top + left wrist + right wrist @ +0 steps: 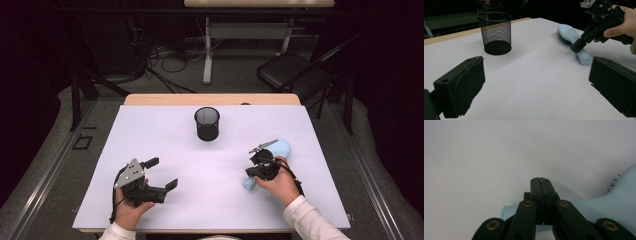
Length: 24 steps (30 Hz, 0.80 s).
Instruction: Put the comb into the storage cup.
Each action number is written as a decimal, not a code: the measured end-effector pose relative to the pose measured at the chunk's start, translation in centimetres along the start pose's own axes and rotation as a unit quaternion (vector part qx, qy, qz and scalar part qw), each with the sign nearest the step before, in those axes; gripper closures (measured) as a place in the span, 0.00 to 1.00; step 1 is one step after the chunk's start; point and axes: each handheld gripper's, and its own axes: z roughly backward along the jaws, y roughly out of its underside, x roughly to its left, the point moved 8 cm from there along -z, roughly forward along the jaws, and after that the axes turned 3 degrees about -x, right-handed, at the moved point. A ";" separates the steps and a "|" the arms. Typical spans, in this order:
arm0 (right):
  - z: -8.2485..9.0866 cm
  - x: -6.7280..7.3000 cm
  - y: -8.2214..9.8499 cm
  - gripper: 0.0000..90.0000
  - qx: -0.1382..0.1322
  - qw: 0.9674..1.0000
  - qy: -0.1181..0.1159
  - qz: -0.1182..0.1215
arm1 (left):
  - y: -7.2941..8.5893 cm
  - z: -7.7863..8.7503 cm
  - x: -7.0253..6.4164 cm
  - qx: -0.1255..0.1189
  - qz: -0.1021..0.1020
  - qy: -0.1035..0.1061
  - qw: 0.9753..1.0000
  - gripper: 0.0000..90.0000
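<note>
Where the white worktop (165, 145) runs toward its right edge, a pale blue plastic hairbrush (574, 37) lying flat, oval head toward the far side, rounded handle end toward the person. Bristles visible along the head's edge in the left gripper view, facing sideways and down rather than up. Directly over the handle, the right hand-held gripper (577, 47), tilted steeply down with its tips touching or just above the handle; exact contact hard to tell. Jaws pressed fully together with nothing between them, the seam between the two pads plain in the right gripper view, the blue handle passing underneath. Wrapped round its body, the right hand (280, 185), white sleeve trailing to the near edge.

Farther off, near the middle of the far half, a black wire-mesh pen cup (207, 123), upright, well apart from the brush.

On the near left, well apart from brush and cup, the left hand-held gripper (162, 173), held low over the worktop by the left hand (131, 207), grey three-cornered plate on top. Jaws spread wide, nothing between them but bare white surface, pointing across toward the brush.

Beyond the worktop, a dark floor with cables, a folding chair (290, 70) and another table's legs.
</note>
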 end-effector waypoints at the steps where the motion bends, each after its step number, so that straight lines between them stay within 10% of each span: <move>1: 0.1 0.0 0.1 1.00 -0.002 1.000 0.000 -0.001 | 0.0 0.0 0.0 0.000 0.001 0.000 1.000 0.01; 24: 1.9 0.6 1.8 1.00 -0.011 0.999 0.024 0.026 | 0.1 -0.1 -0.2 0.005 -0.001 0.002 1.000 0.01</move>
